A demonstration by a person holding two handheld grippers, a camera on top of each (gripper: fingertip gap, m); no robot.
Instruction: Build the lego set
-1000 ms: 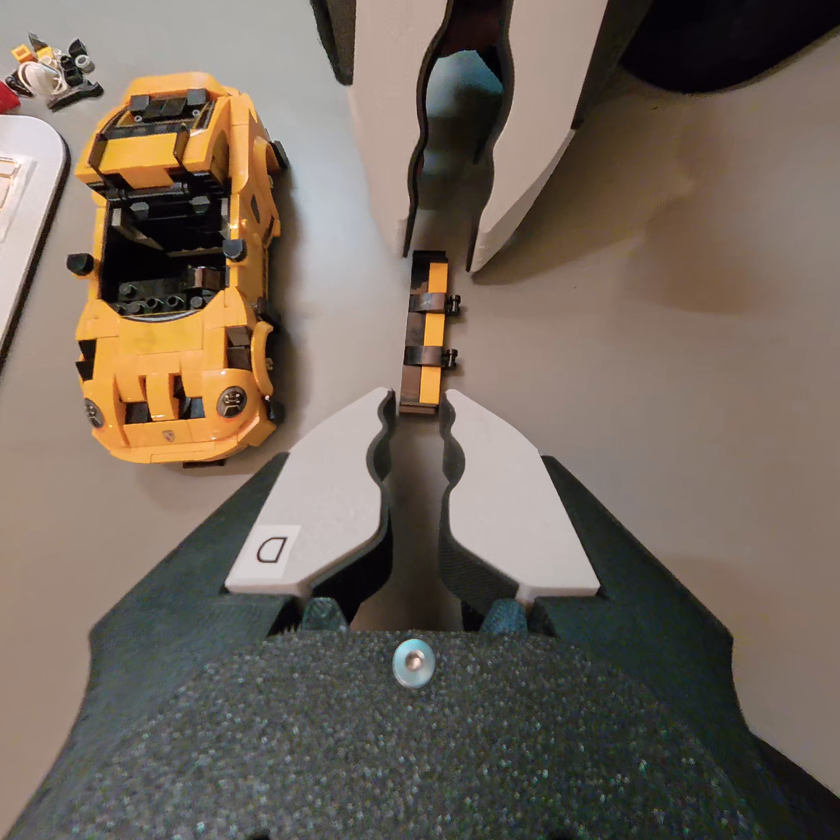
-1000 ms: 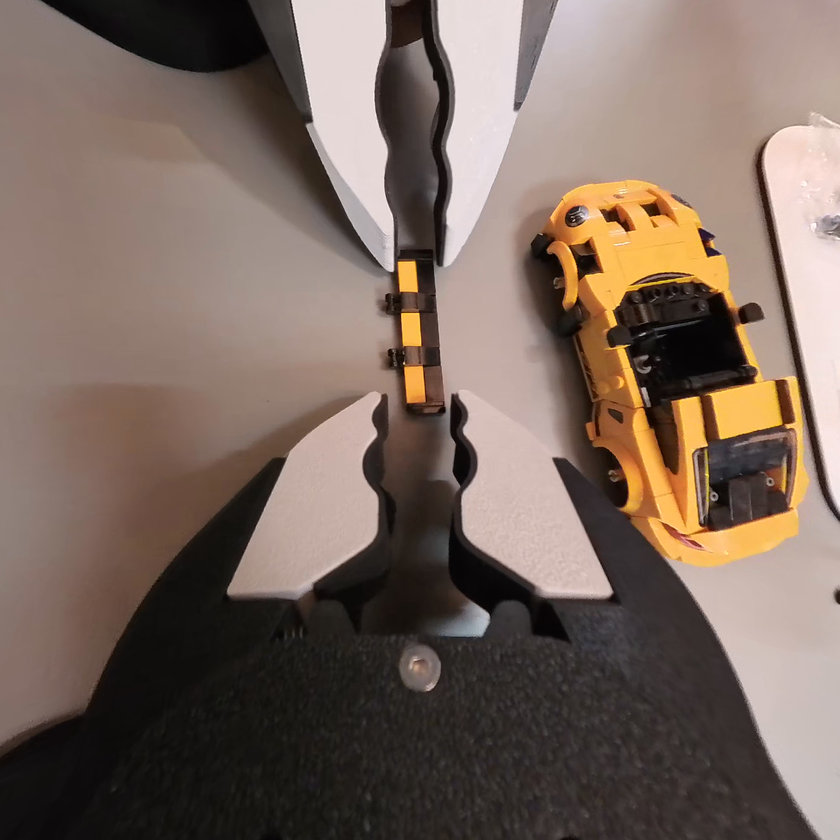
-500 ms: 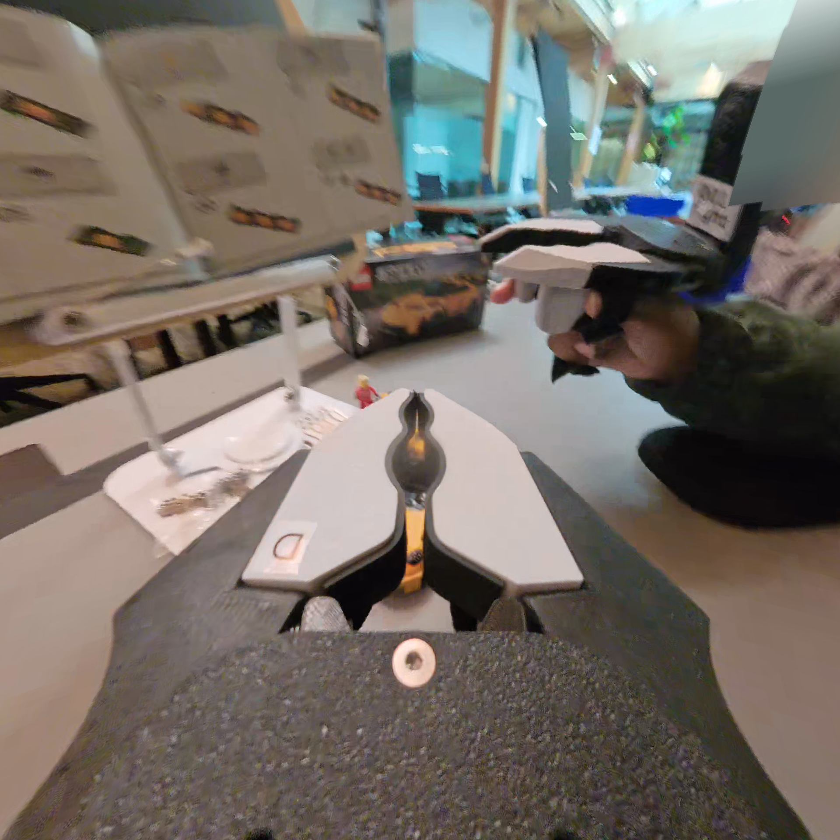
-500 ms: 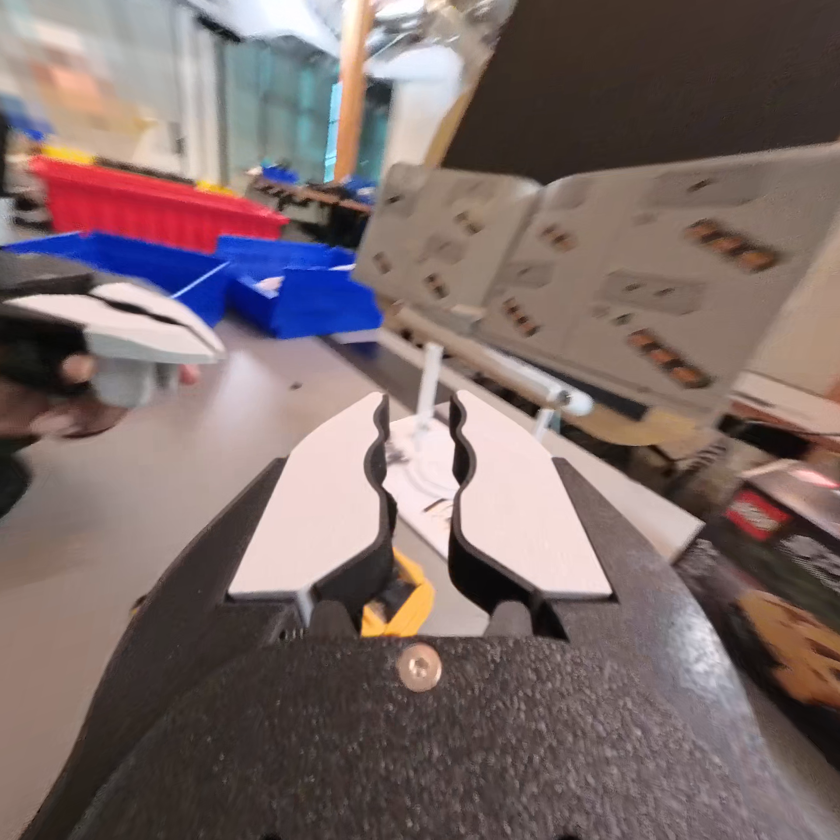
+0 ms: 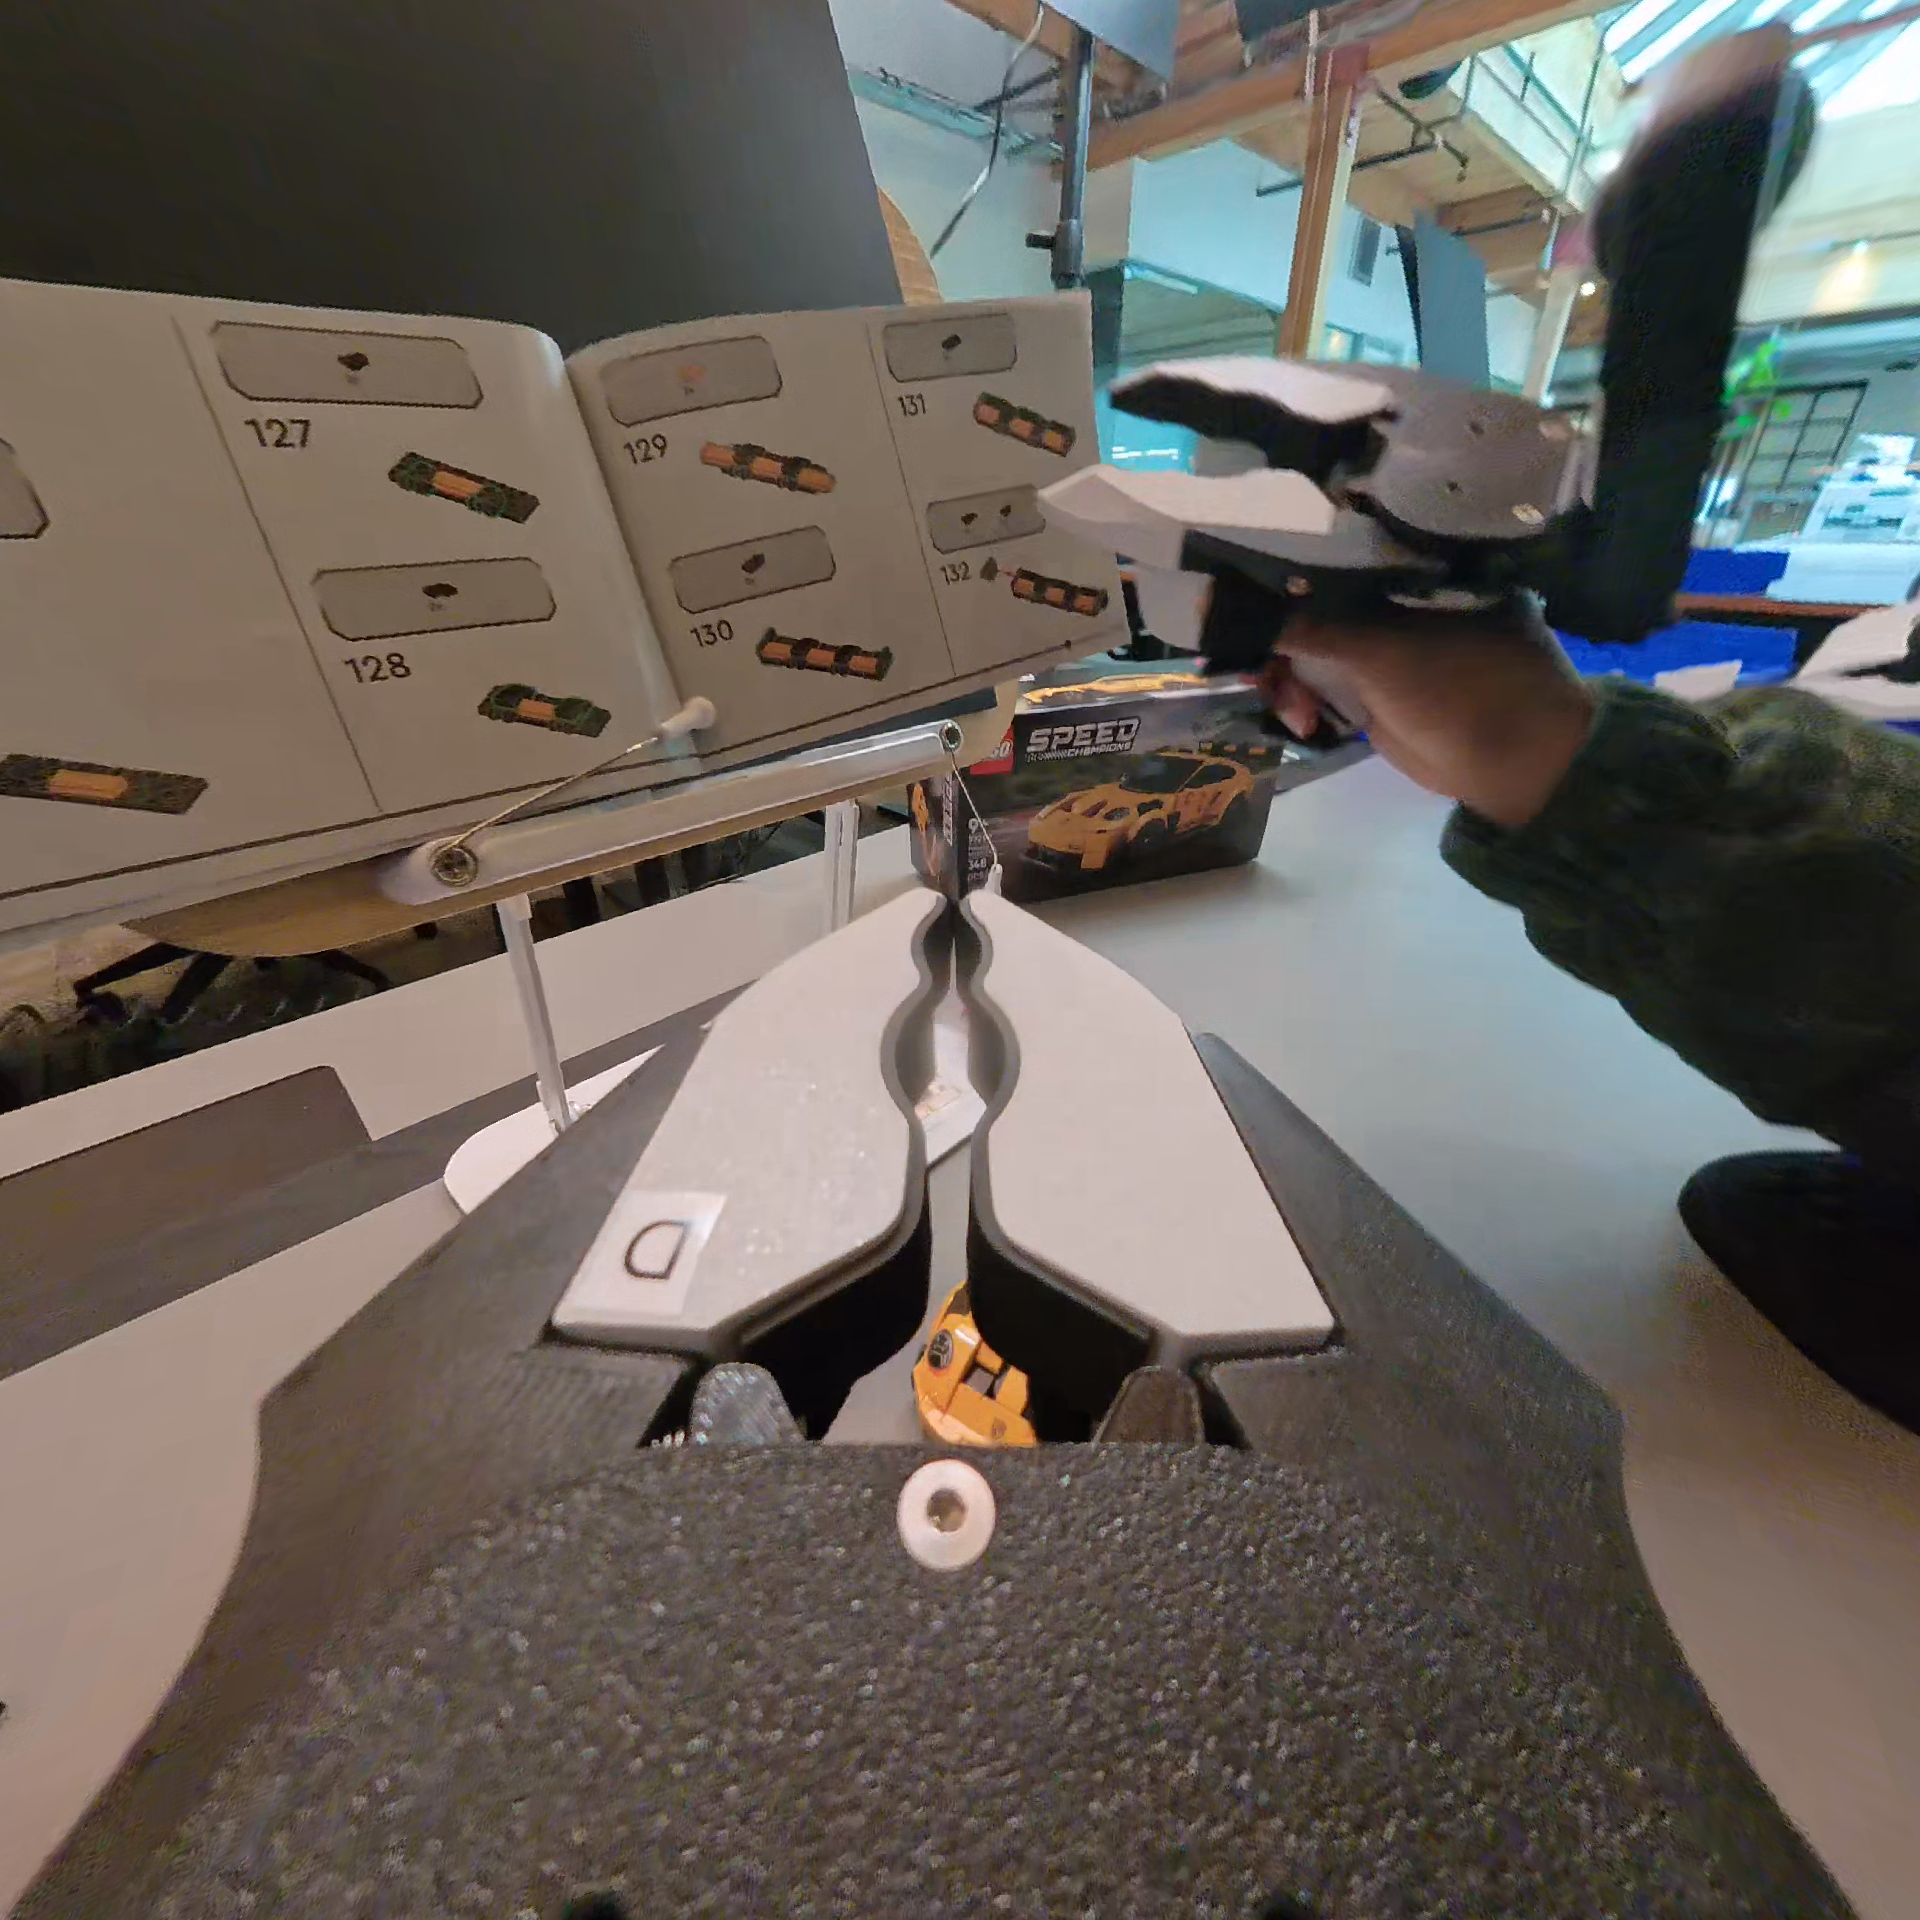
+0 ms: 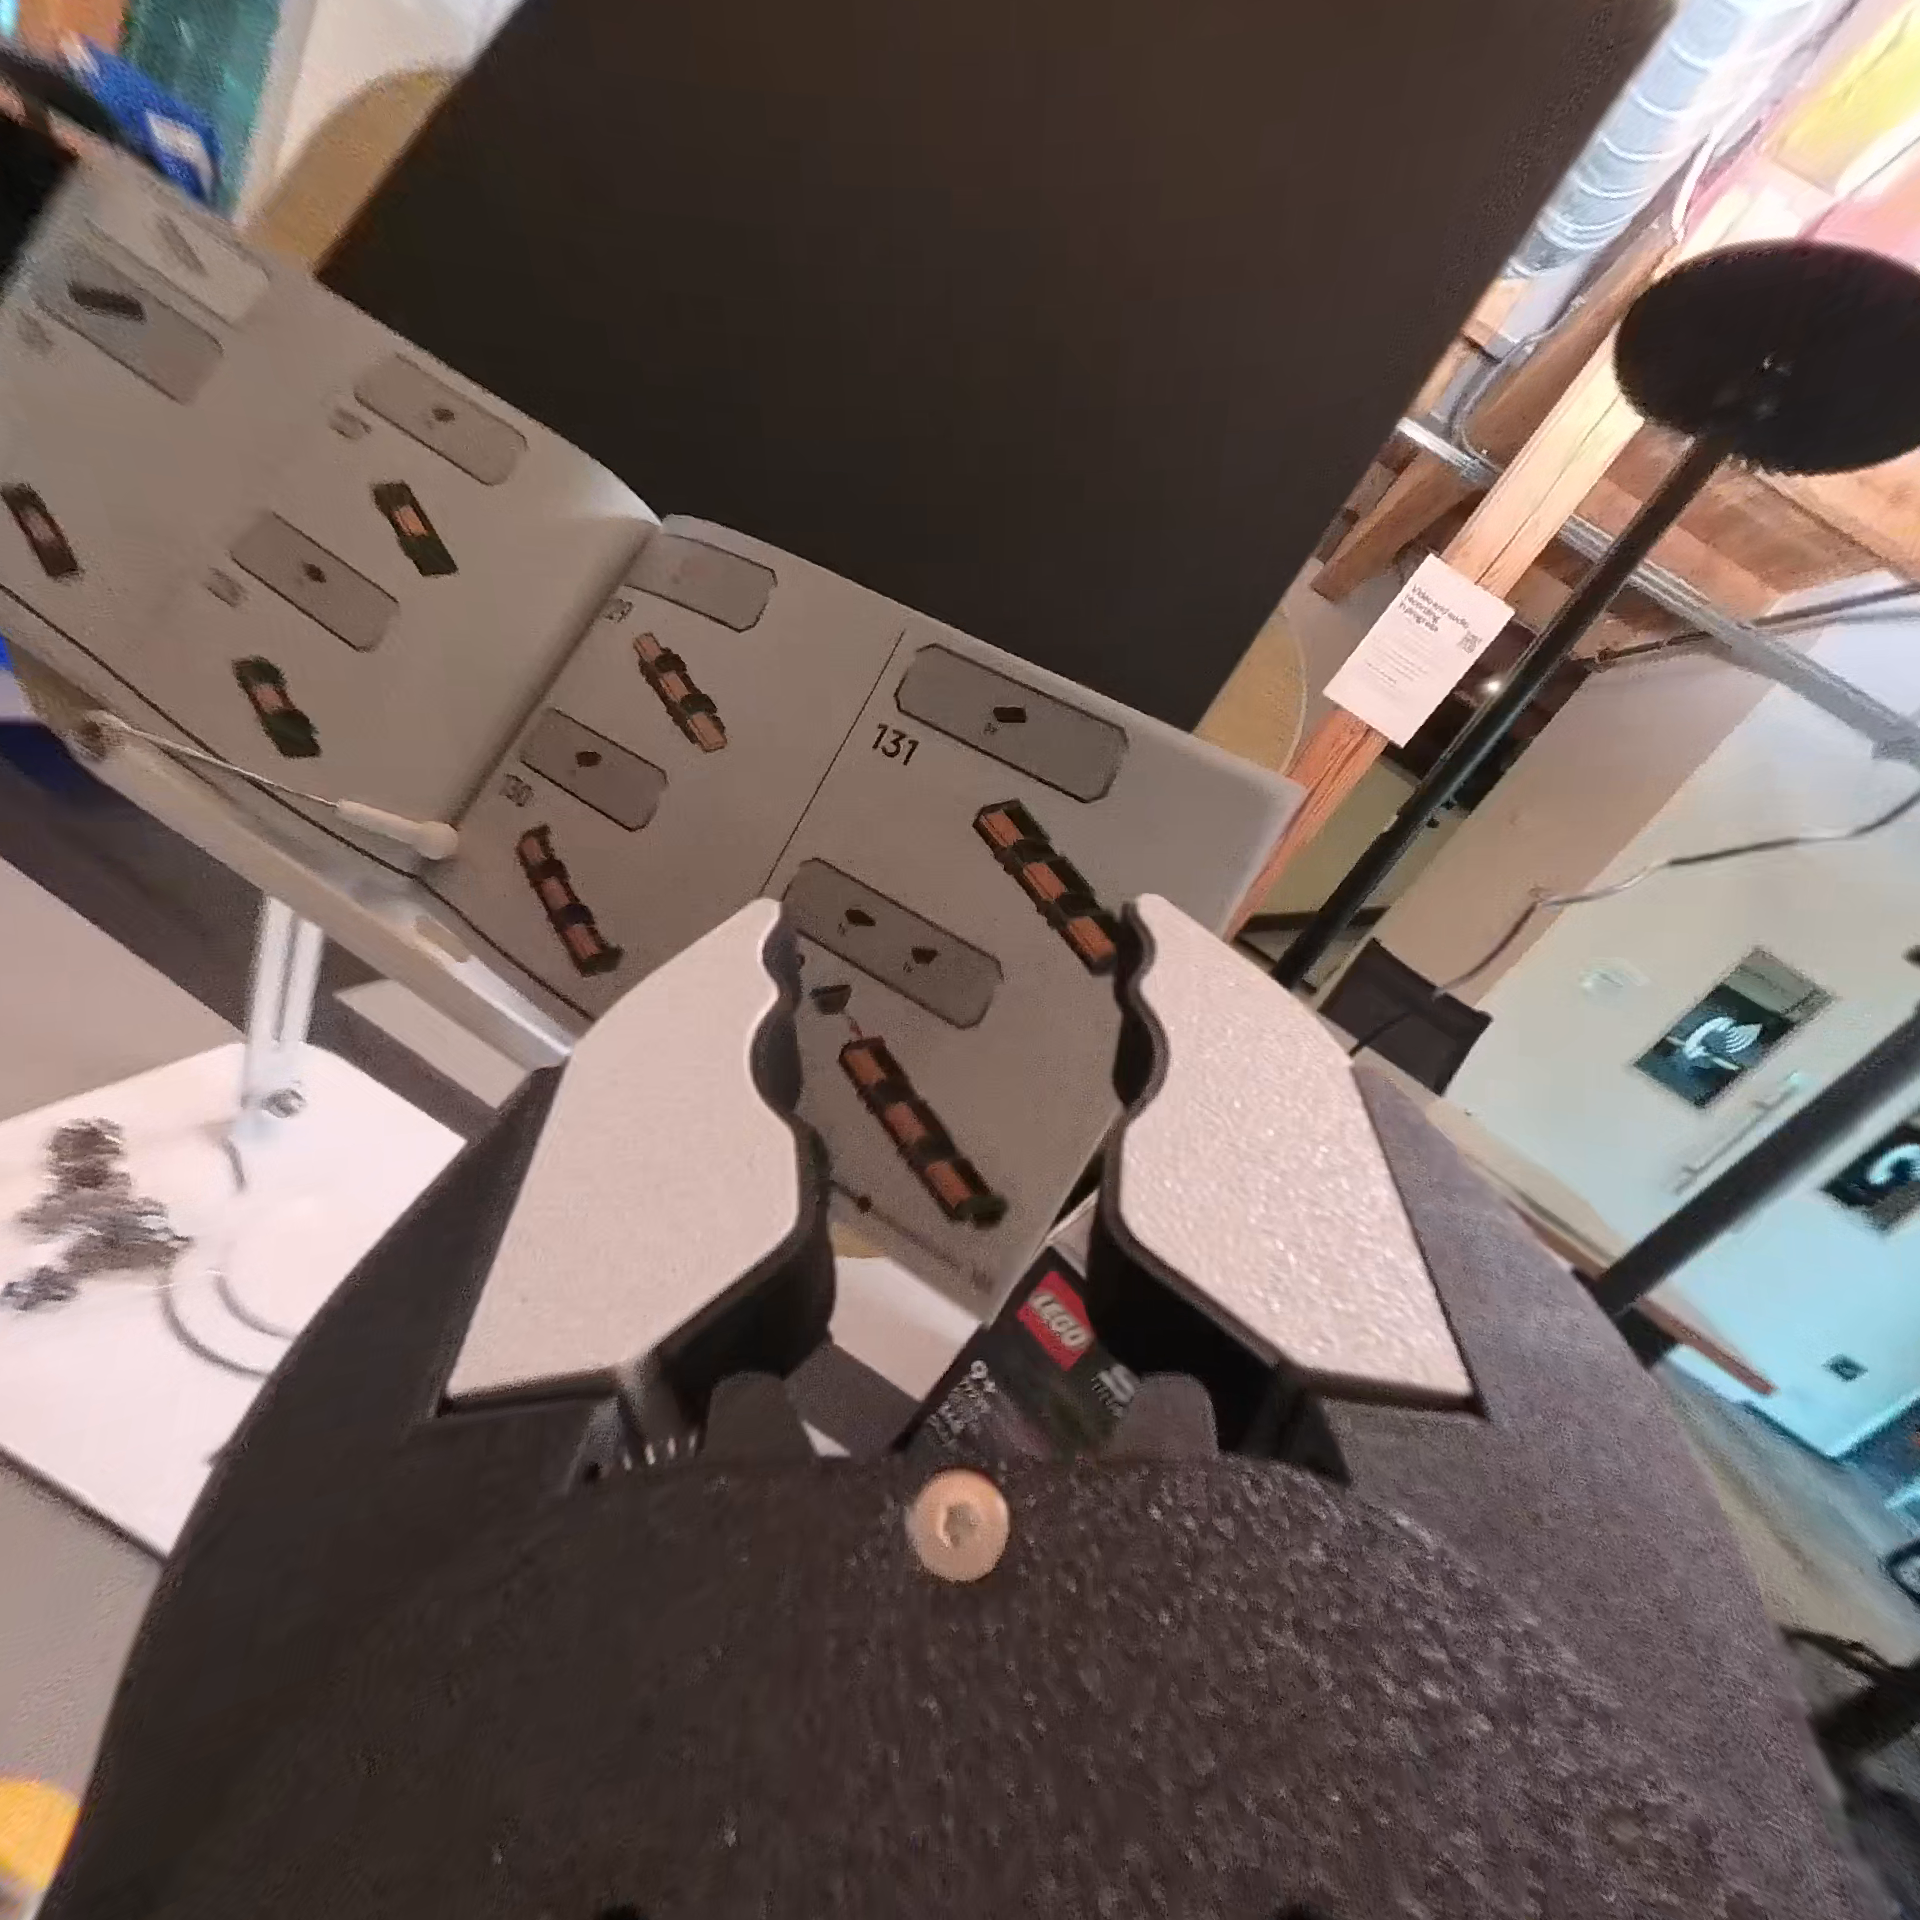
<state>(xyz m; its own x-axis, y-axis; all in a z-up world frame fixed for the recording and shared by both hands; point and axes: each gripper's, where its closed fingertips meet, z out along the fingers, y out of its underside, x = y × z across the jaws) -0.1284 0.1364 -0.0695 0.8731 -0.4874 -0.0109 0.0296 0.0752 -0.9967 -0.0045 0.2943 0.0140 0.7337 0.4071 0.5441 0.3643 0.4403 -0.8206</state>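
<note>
Both grippers are raised off the table [image 5: 1351, 1039] and aimed at the instruction booklet [image 5: 520, 540], which stands open on a white stand [image 5: 665, 810]. My read: you are checking the next step, not handling parts.

Left gripper [image 5: 954, 920]: jaws together at the tips, nothing visible between them. Through the gap near their base you can see a yellow corner of the lego car [image 5: 971, 1387], lying on the table below and behind the fingers, not gripped.

Right gripper [image 6: 951, 920]: jaws apart, empty; the booklet page shows straight through the gap. In the left wrist view this gripper hangs high in front of the booklet's right page, held by your hand [image 5: 1423, 717] with a dark green sleeve.

The lego car, as far as it shows: yellow bodywork and one round dark headlight. The rest is hidden by the gripper body, so build progress cannot be judged here.

The set's box [image 5: 1122, 800] stands on the table behind the stand. Small dark loose pieces [image 6: 94, 1216] lie blurred on the stand's white base.
</note>
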